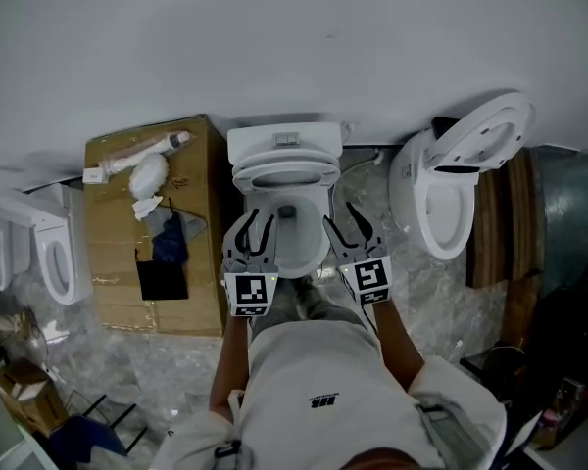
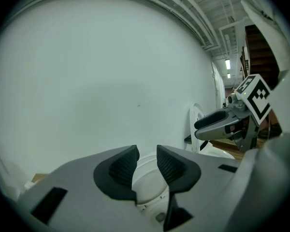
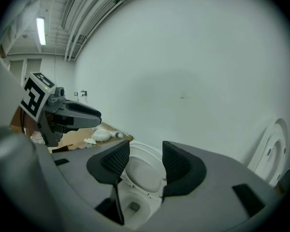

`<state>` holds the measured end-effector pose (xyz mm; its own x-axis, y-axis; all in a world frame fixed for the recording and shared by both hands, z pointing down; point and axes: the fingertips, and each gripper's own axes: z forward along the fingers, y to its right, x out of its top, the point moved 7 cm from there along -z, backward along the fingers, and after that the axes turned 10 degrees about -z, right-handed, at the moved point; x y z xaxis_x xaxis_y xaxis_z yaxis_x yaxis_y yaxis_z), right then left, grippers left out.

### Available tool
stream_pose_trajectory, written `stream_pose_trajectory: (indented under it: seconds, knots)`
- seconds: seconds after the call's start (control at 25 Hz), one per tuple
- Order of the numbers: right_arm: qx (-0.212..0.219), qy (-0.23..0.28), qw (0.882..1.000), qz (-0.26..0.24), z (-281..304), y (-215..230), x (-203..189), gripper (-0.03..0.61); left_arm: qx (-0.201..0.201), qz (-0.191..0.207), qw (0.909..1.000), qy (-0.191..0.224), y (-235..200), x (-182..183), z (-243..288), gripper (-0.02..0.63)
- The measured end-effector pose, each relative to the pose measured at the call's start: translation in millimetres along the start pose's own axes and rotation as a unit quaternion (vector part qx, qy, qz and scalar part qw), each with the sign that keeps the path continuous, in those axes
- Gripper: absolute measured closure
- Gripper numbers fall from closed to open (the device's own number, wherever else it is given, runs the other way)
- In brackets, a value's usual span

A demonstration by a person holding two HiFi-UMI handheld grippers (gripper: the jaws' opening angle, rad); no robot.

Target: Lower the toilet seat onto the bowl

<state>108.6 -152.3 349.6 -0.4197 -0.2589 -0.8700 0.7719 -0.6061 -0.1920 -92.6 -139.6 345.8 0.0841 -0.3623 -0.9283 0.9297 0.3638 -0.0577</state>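
Note:
A white toilet stands against the wall in the middle of the head view. Its seat (image 1: 286,175) is raised and leans back on the tank (image 1: 284,145), above the open bowl (image 1: 296,238). My left gripper (image 1: 258,217) hovers over the bowl's left rim. Its jaws stand close together with nothing between them. My right gripper (image 1: 350,215) hovers over the right rim, its jaws apart and empty. In the right gripper view the raised seat (image 3: 144,174) and bowl (image 3: 133,206) show beyond the gripper (image 3: 146,158). In the left gripper view the seat (image 2: 148,180) shows past the gripper (image 2: 147,161).
A cardboard box (image 1: 191,282) with white parts on top stands left of the toilet. A second toilet (image 1: 449,189) with its lid up stands to the right, then wooden boards (image 1: 495,218) and a grey drum (image 1: 568,209). More white fixtures (image 1: 54,253) stand at far left.

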Motion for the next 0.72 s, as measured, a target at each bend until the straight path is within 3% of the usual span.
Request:
stream_pose_trajectory:
  seconds: [0.72]
  knots:
    - [-0.018,-0.081,0.997,-0.002,92.3,12.2,-36.4,0.373,-0.04,0.016,0.9967,-0.069,-44.5,-48.8,89.7,0.474]
